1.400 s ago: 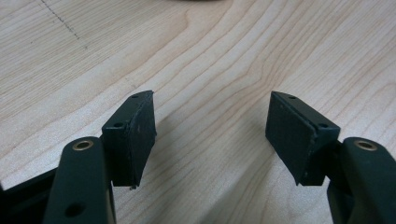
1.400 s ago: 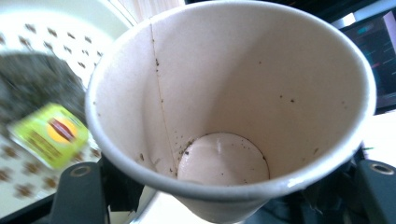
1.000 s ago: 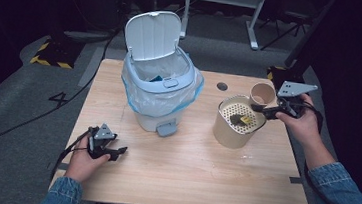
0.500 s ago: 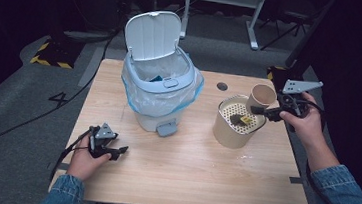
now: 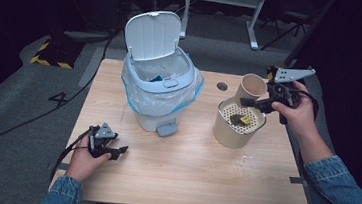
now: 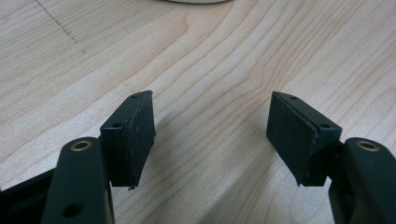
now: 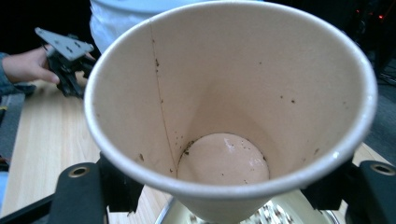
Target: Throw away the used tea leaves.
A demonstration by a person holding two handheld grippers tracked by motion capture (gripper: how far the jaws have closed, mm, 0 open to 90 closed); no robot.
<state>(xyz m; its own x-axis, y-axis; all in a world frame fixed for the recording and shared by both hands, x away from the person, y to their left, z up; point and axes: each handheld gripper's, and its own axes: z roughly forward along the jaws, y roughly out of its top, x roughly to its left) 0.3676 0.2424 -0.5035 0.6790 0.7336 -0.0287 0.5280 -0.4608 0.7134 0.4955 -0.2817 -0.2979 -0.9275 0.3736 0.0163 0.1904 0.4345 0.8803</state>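
Tan paper cup (image 7: pixel 229 107), inside flecked with dark specks, clamped between the jaws of the right claw (image 5: pixel 257 102), just above the far rim of the perforated strainer pot (image 5: pixel 238 123). Tilted, long axis leaning, mouth facing up and back toward the right hand (image 5: pixel 296 110), raised at the table's (image 5: pixel 197 174) right edge. Left claw (image 6: pixel 210 121) low over bare wood, jaws wide apart and holding nothing, left hand (image 5: pixel 86 155) resting near the front left corner, bin (image 5: pixel 158 80) beyond.

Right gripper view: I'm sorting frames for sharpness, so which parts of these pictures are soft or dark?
Right gripper view: the paper cup is fairly sharp and the far hand soft. Left gripper view: the claw pads and the wood grain are crisp. High view: the table is lit, the room behind dark.
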